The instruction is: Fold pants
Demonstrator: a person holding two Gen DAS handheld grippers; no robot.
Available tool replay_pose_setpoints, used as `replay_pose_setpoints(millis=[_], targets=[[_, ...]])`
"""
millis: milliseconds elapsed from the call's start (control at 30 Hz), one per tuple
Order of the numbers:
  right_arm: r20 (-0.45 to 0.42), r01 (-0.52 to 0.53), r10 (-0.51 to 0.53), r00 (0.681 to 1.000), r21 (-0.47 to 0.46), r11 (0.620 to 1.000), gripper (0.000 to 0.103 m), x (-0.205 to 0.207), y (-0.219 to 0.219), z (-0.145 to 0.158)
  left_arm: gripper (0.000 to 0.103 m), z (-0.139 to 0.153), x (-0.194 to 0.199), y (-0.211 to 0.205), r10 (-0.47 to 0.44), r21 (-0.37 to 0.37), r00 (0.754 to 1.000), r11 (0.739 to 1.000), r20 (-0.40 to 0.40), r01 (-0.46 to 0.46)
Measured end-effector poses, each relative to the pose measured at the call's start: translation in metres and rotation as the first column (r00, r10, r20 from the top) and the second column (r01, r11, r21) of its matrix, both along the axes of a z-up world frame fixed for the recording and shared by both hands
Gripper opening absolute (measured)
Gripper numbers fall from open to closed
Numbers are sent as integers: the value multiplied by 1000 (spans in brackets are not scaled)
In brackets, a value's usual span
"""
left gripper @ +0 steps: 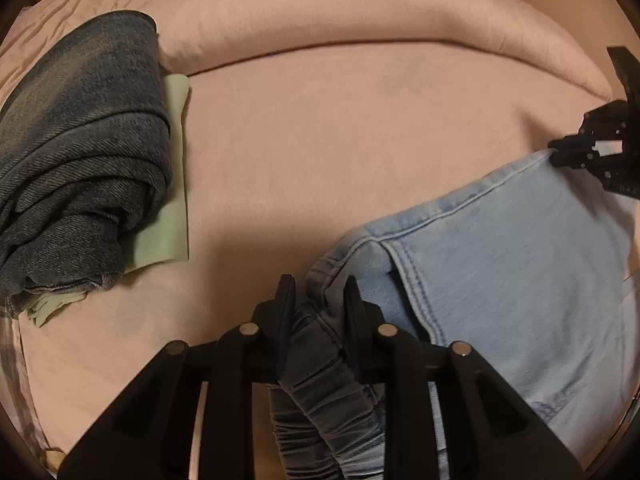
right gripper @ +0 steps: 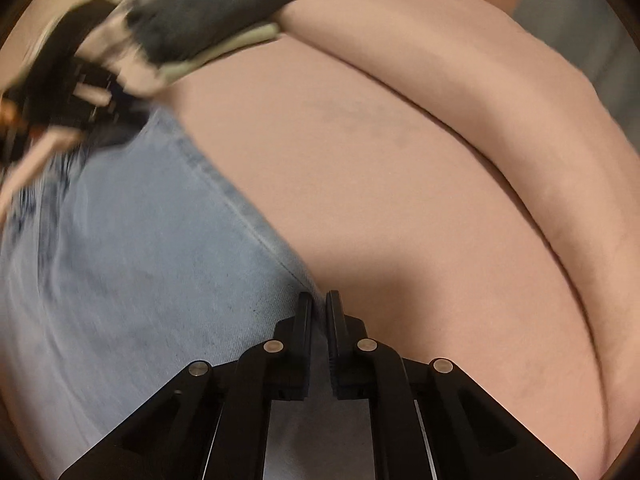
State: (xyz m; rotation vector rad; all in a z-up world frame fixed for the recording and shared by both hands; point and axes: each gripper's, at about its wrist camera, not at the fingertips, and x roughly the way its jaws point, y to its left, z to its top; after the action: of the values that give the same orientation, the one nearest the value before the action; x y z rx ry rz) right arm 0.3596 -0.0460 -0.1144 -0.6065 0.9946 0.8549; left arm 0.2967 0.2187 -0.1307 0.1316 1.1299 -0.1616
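The left gripper (left gripper: 318,300) is clamped on the bunched waistband of the light blue jeans (left gripper: 520,264). The right gripper (right gripper: 319,312) pinches their edge. Darker folded jeans (left gripper: 80,152) lie near the bed's (left gripper: 340,140) left edge.

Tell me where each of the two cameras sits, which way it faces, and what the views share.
Left wrist: sits on the left hand-held gripper, looking along its fingers, shut on the light blue jeans, across the pink bed; the right hand-held gripper shows at the far right.
Right wrist: sits on the right hand-held gripper, shut on the jeans' edge, facing the pink duvet; the left gripper shows blurred, upper left.
Shared: the jeans, bed, duvet, and the folded dark jeans on green cloth.
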Motion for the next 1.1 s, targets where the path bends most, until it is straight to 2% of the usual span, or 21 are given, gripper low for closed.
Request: replay_pose_setpoints(millis=[67,133,167,200,233,300,367,433,467,500,600,633,700,767,867,967,1067,1100], targets=[[-2,6,-6,1000,-57,998,8,-1,3,-9,32,2,-1,-3,-4,15,1000,1000,10,3],[-1,-8,8,1000,-57,998,9,-6,5,-6,36,11,-4,-4,-17,9,999,1000,35,17],[-5,-12,12,1000,-31,999,12,-7,3,0,54,14,-5,-3,-23,-7,999,1000,41,23],[-30,-19,19,999,5,1000,24,-6,-2,6,71,17,-4,-3,-18,-17,999,1000,48,19],[-41,-16,17,999,17,1000,43,-4,-5,9,74,17,-1,-4,-16,-11,999,1000,52,17],[-37,28,-29,999,-15,999,59,3,-13,6,72,11,12,-10,-19,8,1000,1000,25,19],[-62,62,-66,996,-60,996,59,9,-14,-8,70,-2,23,-18,-14,37,999,999,-29,15],[-100,89,-96,990,-67,994,59,14,-18,-23,56,-5,29,-22,-17,5,999,1000,-36,17],[-98,97,-101,990,-52,994,59,13,-20,-23,39,-3,31,-25,-22,-18,999,1000,-34,21],[-104,100,-104,989,-38,994,56,10,-21,-22,34,1,31,-29,-19,-2,999,1000,-28,19],[-72,61,-64,995,-35,997,16,-10,-33,-19,20,8,24,-44,-44,94,999,995,-1,44],[-28,55,-57,998,-53,997,13,-19,-37,-16,19,14,23,-50,-47,118,999,992,16,45],[52,57,-54,997,-66,996,10,-42,-38,-9,17,30,17,-60,-48,146,997,989,62,38],[110,76,-71,991,-42,996,9,-59,-45,3,16,44,15,-64,-51,163,994,986,101,34],[211,103,-102,972,7,995,8,-94,-66,38,16,71,-36,-68,-87,226,975,973,203,40],[332,95,-97,938,21,995,8,-146,-66,74,16,101,-83,-83,-136,288,938,957,318,41],[422,62,-64,904,19,998,8,-204,-77,98,16,116,-137,-66,-177,317,904,947,389,49],[443,37,-42,895,19,999,8,-228,-78,107,15,116,-161,-56,-206,338,885,939,418,59]])
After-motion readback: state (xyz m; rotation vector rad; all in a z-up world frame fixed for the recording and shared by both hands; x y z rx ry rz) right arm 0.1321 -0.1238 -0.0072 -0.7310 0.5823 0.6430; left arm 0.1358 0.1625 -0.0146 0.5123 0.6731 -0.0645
